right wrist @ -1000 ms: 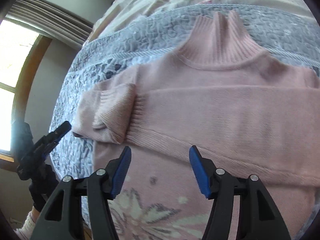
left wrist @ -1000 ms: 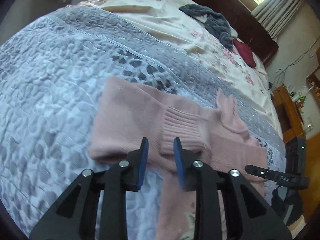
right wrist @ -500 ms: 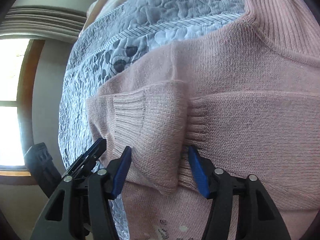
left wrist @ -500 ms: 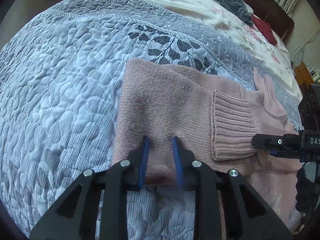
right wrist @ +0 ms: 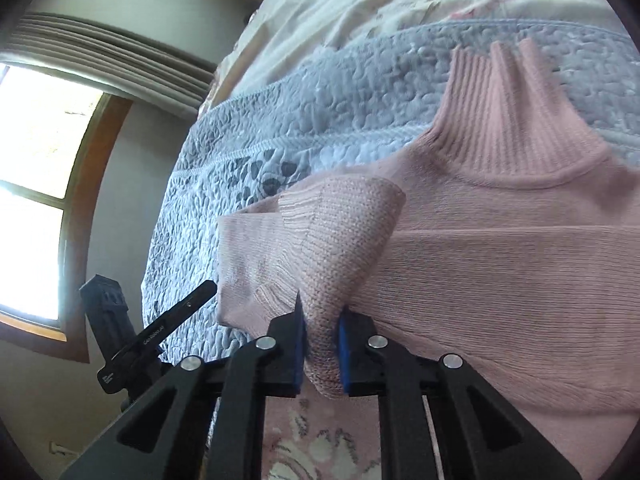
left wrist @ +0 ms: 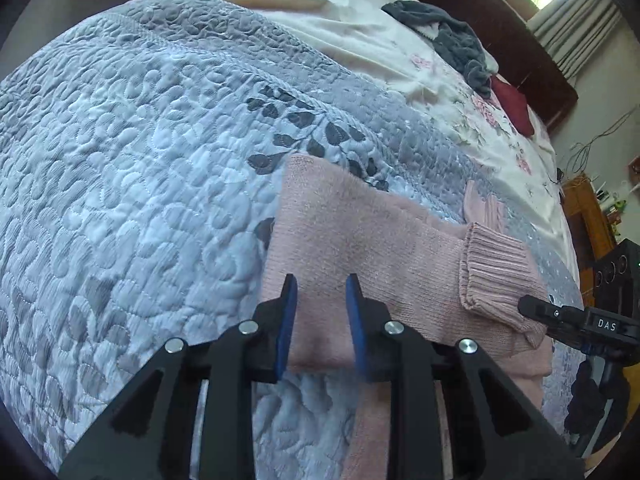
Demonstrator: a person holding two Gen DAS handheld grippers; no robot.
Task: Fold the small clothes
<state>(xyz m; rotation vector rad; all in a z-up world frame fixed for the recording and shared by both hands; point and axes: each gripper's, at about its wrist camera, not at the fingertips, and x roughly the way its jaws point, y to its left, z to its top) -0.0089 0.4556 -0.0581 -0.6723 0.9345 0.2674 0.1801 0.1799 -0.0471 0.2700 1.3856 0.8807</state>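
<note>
Pinching the ribbed cuff (right wrist: 320, 264) of the pink sweater (right wrist: 500, 248), my right gripper (right wrist: 320, 344) has its blue pads pressed onto a fold of the knit. My left gripper (left wrist: 320, 320) is spread, pads straddling the folded sleeve edge without clamping. The sweater lies flat on the grey quilt (left wrist: 140, 160), collar (right wrist: 516, 120) pointing away from me, sleeves running crosswise.

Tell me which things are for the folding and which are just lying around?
For the folding:
pink sweater
right gripper, pinching its sleeve cuff
left gripper

Just lying around:
grey garment
dark red cloth
</note>
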